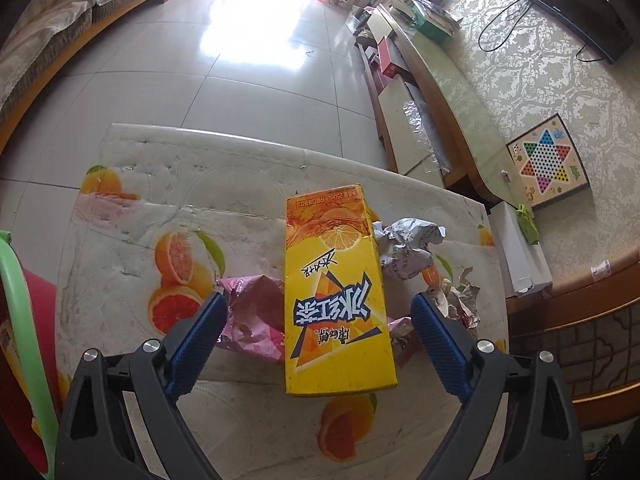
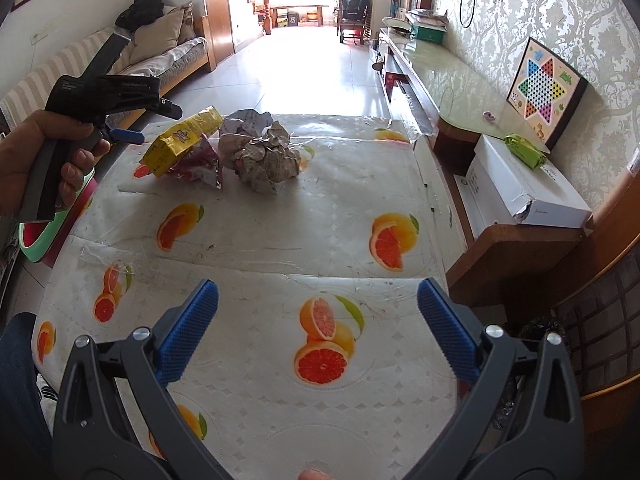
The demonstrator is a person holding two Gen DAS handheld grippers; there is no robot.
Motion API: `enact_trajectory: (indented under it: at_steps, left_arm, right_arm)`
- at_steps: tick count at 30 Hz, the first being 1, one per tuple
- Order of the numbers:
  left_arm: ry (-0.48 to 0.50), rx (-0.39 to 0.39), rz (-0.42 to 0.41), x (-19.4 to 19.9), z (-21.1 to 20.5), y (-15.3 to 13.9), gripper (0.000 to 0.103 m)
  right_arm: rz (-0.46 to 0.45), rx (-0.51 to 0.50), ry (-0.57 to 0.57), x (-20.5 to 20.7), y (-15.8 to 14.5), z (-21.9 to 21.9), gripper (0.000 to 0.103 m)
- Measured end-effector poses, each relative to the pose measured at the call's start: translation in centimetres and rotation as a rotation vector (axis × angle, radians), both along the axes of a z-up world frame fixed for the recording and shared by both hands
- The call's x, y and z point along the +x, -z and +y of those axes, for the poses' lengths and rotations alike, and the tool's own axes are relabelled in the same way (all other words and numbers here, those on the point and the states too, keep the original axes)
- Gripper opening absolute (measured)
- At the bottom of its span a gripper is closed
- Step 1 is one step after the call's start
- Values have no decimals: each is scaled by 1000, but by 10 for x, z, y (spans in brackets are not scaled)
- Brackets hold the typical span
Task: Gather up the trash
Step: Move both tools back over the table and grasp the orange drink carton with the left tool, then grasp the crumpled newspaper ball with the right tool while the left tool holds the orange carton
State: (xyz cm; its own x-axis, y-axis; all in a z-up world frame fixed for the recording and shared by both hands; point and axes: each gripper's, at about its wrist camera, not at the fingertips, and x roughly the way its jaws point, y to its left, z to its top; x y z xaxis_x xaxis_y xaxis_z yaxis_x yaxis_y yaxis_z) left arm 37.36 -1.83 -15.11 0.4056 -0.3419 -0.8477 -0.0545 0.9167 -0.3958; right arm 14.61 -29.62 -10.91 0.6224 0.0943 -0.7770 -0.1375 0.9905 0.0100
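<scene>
Already over the fruit-printed tabletop [image 2: 280, 216], the two hand-held tongs stand very differently to the litter heaped at its far left side: the left tongs [image 1: 318, 312] hang directly above the pile, blue pads spread wide and touching nothing, while the right tongs [image 2: 318, 300] hover, equally released and empty, above bare cloth well short of it. Between the left pads lies the yellow iced-tea carton [image 1: 338, 296], its long axis running straight away from the wrist, in line with the fingers, so its two narrow long sides face the pads and a plain closing would seem to catch it across the width. It rests tilted on a pink foil wrapper [image 1: 252, 320], which shows to its left; a crumpled grey paper ball [image 1: 404, 248] sits just beyond its right edge, and a smaller wad of crumpled newsprint [image 1: 460, 300] lies beside the right pad. Judged from this, the left hand [image 2: 36, 160] is plainly the nearer, and the carton is its likely first catch
</scene>
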Motion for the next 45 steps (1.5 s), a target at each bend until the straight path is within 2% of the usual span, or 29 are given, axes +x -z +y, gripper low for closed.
enact_trajectory:
  at_steps: [11,13,14,19,24,30,36,40,45]
  left_arm:
    - [40,-5,77,14,-24,24,84]
    - [48,-2,79,14,-27,26,74]
    - [55,7,78,14,-29,26,58]
    - [81,47,24,7,-30,13,59]
    - [74,71,-70,-11,-16,-18,58]
    - [104,94,-165,-50,3,-54,58]
    - [94,62,-204,-94,32,-75,58]
    - [83,43,-202,-120,49,-77,58]
    - [81,49,-199,-145,61,-75,58]
  right_arm:
    - [32,28,35,1,14,-15,98]
    - [34,32,38,1,15,-15,98]
    - [34,31,39,1,15,-16,98]
    - [30,32,45,3,13,-18,98]
    - [16,34,36,15,8,-12,98]
    - [-17,42,-10,52,-2,15,98]
    - [-33,72,-26,96,-8,42,98]
    - [4,151,13,133,-1,47,98]
    - [103,310,138,178,23,45,98]
